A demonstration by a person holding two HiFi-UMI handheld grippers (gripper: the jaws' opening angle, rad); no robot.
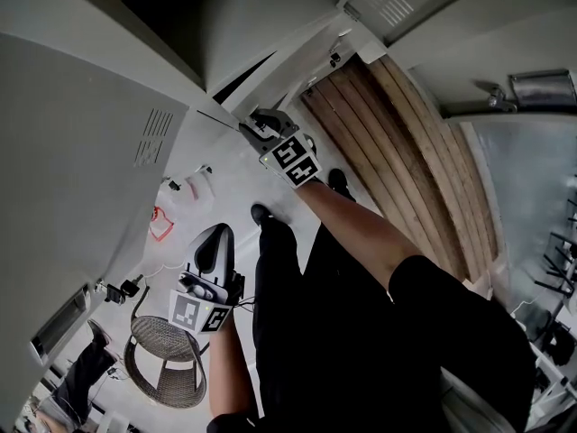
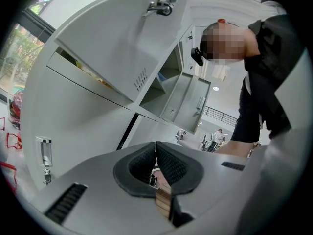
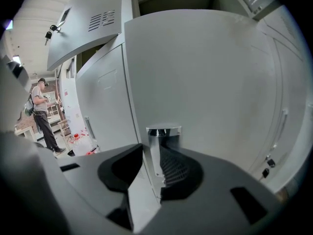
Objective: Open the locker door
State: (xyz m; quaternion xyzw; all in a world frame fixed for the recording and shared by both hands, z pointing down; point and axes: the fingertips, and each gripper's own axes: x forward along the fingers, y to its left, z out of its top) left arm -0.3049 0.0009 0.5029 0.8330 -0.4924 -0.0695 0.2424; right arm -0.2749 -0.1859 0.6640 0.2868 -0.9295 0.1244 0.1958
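Left gripper [image 1: 215,242] hangs low beside the person's leg, clenched on nothing, out of the play. Over to the right gripper [image 1: 256,124], up at the pale grey metal locker door [image 3: 220,82]. Its jaws straddle the short polished chrome handle [image 3: 164,131] at the door's edge, released and not pinching yet as far as I can see. The door looks flush, unopened. The reach is done; the squeeze and the whole pull remain.
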